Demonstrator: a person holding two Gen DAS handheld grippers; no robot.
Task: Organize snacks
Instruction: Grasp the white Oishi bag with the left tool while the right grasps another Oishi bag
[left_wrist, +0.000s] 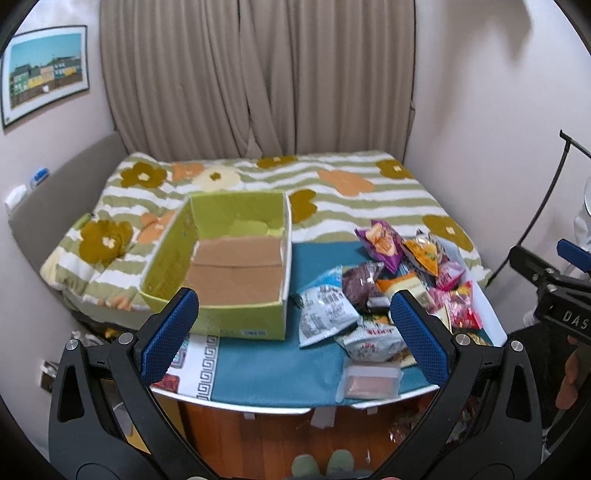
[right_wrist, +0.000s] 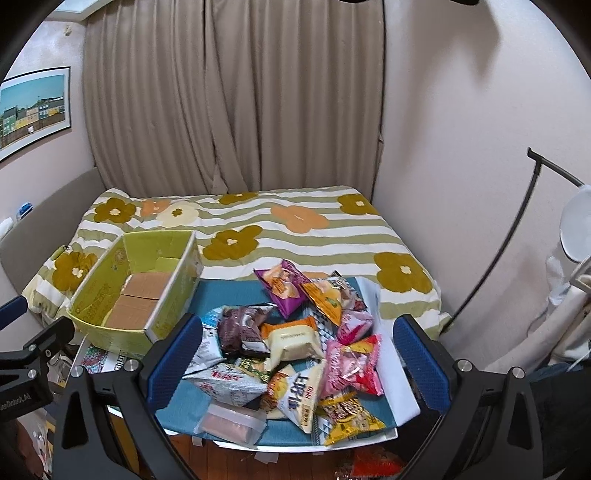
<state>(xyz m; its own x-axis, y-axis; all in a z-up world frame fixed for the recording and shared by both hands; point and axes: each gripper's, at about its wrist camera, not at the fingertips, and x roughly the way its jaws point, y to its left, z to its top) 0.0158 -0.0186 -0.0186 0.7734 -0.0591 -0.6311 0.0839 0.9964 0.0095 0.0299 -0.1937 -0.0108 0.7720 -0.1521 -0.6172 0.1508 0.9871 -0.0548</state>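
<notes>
A pile of snack packets (right_wrist: 295, 343) lies on the right half of a small table with a teal cloth (right_wrist: 232, 291); the pile also shows in the left wrist view (left_wrist: 388, 288). An empty green cardboard box (left_wrist: 229, 266) with a brown floor stands on the table's left side, and shows in the right wrist view (right_wrist: 136, 295). A clear packet with a pink-brown bar (left_wrist: 369, 380) lies at the table's front edge. My left gripper (left_wrist: 295, 332) is open and empty, in front of the box and pile. My right gripper (right_wrist: 295, 354) is open and empty, above the pile's near side.
A bed with a striped flower quilt (left_wrist: 332, 192) lies behind the table. Beige curtains (right_wrist: 236, 92) hang at the back. A black lamp pole (right_wrist: 517, 240) stands at right. Wooden floor (left_wrist: 258, 435) shows below the table edge, with litter on it.
</notes>
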